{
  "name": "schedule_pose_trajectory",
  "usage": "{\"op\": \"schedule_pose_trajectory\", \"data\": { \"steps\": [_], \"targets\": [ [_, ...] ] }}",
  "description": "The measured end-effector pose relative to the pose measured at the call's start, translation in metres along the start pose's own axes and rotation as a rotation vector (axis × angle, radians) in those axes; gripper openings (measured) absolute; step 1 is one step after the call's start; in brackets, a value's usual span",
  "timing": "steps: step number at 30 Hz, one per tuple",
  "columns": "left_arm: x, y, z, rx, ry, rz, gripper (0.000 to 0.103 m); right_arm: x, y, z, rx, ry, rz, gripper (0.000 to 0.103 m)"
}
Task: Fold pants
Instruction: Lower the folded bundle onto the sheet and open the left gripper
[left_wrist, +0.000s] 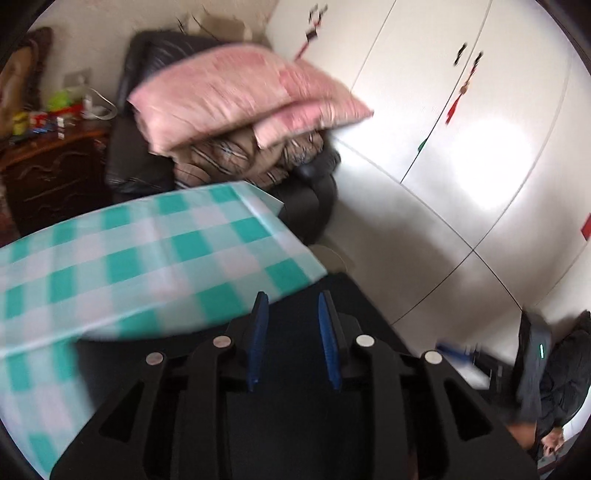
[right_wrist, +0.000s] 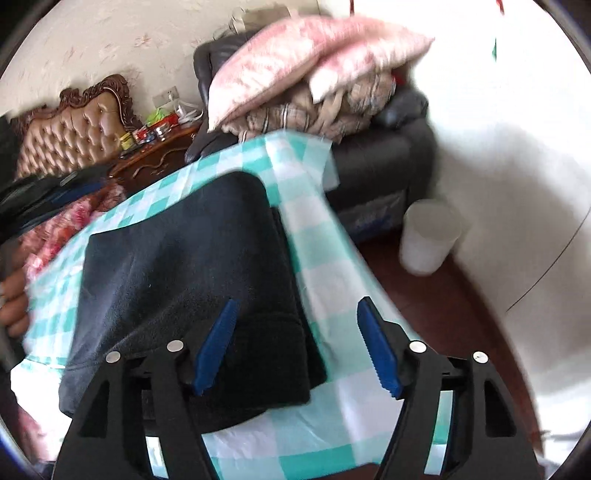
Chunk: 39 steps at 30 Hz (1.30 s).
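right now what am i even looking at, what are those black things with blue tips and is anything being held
Those are two hand-held grippers, each carried by a person; there is no robot arm. Each picture comes from a fisheye camera mounted on one of them, looking forward along its two blue fingers, so the room bends at the edges. One picture is from the left hand-held gripper, the other from the right hand-held gripper. Dark pants, already folded into a compact stack, lie on a table under a green-checked cloth. Both hand-held grippers stand open with nothing between the fingers. Behind sit pink pillows piled on a dark armchair.
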<state>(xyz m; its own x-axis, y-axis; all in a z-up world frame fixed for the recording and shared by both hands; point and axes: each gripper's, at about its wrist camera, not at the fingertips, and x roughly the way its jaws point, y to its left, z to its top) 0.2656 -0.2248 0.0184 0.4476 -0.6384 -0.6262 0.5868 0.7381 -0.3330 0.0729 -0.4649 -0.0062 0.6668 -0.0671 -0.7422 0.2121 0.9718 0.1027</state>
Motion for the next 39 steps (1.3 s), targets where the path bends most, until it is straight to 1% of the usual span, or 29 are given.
{"op": "schedule_pose_trajectory", "data": {
  "steps": [2, 3, 5, 7, 8, 9, 10, 11, 12, 14, 15, 16, 18, 19, 21, 22, 23, 24, 25, 26, 27, 29, 31, 32, 33, 34, 35, 37, 39],
  "targets": [
    [-0.03, -0.003, -0.034, 0.018, -0.027, 0.025, 0.028, -0.014, 0.018, -0.003, -0.072, -0.058, -0.029, 0.071],
    [-0.043, -0.009, -0.063, 0.03, -0.03, 0.038, 0.028, -0.019, 0.027, -0.005, -0.113, -0.087, -0.03, 0.074],
    [-0.053, -0.016, -0.098, 0.043, -0.028, 0.057, 0.028, -0.02, 0.046, -0.012, -0.194, -0.111, -0.071, 0.074],
    [-0.054, -0.027, -0.139, 0.072, -0.015, 0.089, 0.028, -0.008, 0.054, -0.018, -0.245, -0.074, -0.136, 0.074],
    [-0.049, -0.028, -0.15, 0.081, 0.006, 0.097, 0.028, -0.002, 0.053, -0.021, -0.249, -0.054, -0.153, 0.074],
    [-0.037, -0.029, -0.165, 0.094, 0.067, 0.101, 0.028, 0.006, 0.051, -0.026, -0.241, -0.025, -0.154, 0.074],
    [-0.03, -0.028, -0.174, 0.096, 0.101, 0.116, 0.026, 0.01, 0.047, -0.028, -0.22, -0.022, -0.134, 0.074],
    [-0.027, -0.026, -0.178, 0.088, 0.113, 0.13, 0.026, 0.011, 0.044, -0.03, -0.204, -0.026, -0.123, 0.075],
    [-0.03, -0.028, -0.176, 0.083, 0.101, 0.131, 0.026, 0.01, 0.042, -0.03, -0.192, -0.025, -0.119, 0.075],
    [-0.044, -0.035, -0.167, 0.106, 0.04, 0.127, 0.027, 0.005, 0.044, -0.03, -0.19, -0.034, -0.137, 0.075],
    [-0.05, -0.039, -0.162, 0.12, 0.007, 0.123, 0.03, 0.0, 0.045, -0.029, -0.185, -0.044, -0.141, 0.076],
    [-0.053, -0.04, -0.159, 0.116, -0.004, 0.123, 0.038, -0.005, 0.046, -0.028, -0.179, -0.056, -0.14, 0.076],
    [-0.05, -0.038, -0.16, 0.095, 0.005, 0.14, 0.04, -0.015, 0.052, -0.026, -0.171, -0.098, -0.123, 0.081],
    [-0.044, -0.035, -0.162, 0.084, 0.034, 0.15, 0.04, -0.016, 0.055, -0.025, -0.177, -0.111, -0.127, 0.082],
    [-0.033, -0.029, -0.168, 0.05, 0.088, 0.17, 0.04, -0.007, 0.058, -0.026, -0.197, -0.081, -0.184, 0.083],
    [-0.031, -0.028, -0.168, 0.043, 0.098, 0.177, 0.04, 0.001, 0.058, -0.027, -0.201, -0.059, -0.205, 0.083],
    [-0.031, -0.029, -0.167, 0.046, 0.097, 0.182, 0.044, 0.009, 0.054, -0.03, -0.19, -0.029, -0.202, 0.083],
    [-0.035, -0.03, -0.165, 0.051, 0.078, 0.182, 0.05, 0.011, 0.05, -0.032, -0.166, -0.027, -0.192, 0.085],
    [-0.041, -0.032, -0.161, 0.054, 0.056, 0.178, 0.059, 0.01, 0.047, -0.033, -0.139, -0.027, -0.183, 0.086],
    [-0.046, -0.036, -0.157, 0.064, 0.031, 0.178, 0.065, 0.011, 0.045, -0.034, -0.128, -0.023, -0.179, 0.086],
    [-0.049, -0.04, -0.153, 0.077, 0.012, 0.183, 0.067, 0.011, 0.044, -0.035, -0.123, -0.023, -0.176, 0.087],
    [-0.053, -0.044, -0.14, 0.091, -0.018, 0.208, 0.079, 0.012, 0.045, -0.034, -0.125, -0.026, -0.183, 0.087],
    [-0.049, -0.043, -0.117, 0.082, -0.027, 0.231, 0.087, 0.012, 0.046, -0.035, -0.129, -0.028, -0.19, 0.087],
    [-0.046, -0.043, -0.105, 0.085, -0.042, 0.247, 0.092, 0.012, 0.046, -0.036, -0.126, -0.028, -0.192, 0.087],
    [-0.041, -0.044, -0.088, 0.1, -0.077, 0.254, 0.096, 0.011, 0.046, -0.037, -0.121, -0.028, -0.191, 0.087],
    [-0.033, -0.046, -0.072, 0.126, -0.104, 0.234, 0.101, 0.012, 0.047, -0.037, -0.119, -0.028, -0.191, 0.087],
    [-0.023, -0.049, -0.062, 0.15, -0.099, 0.22, 0.101, 0.012, 0.046, -0.037, -0.115, -0.026, -0.19, 0.087],
    [0.013, -0.056, -0.035, 0.209, -0.045, 0.218, 0.101, 0.012, 0.046, -0.036, -0.112, -0.024, -0.189, 0.087],
    [0.047, -0.061, -0.016, 0.235, -0.006, 0.161, 0.101, 0.012, 0.046, -0.036, -0.113, -0.02, -0.195, 0.087]
  ]
}}
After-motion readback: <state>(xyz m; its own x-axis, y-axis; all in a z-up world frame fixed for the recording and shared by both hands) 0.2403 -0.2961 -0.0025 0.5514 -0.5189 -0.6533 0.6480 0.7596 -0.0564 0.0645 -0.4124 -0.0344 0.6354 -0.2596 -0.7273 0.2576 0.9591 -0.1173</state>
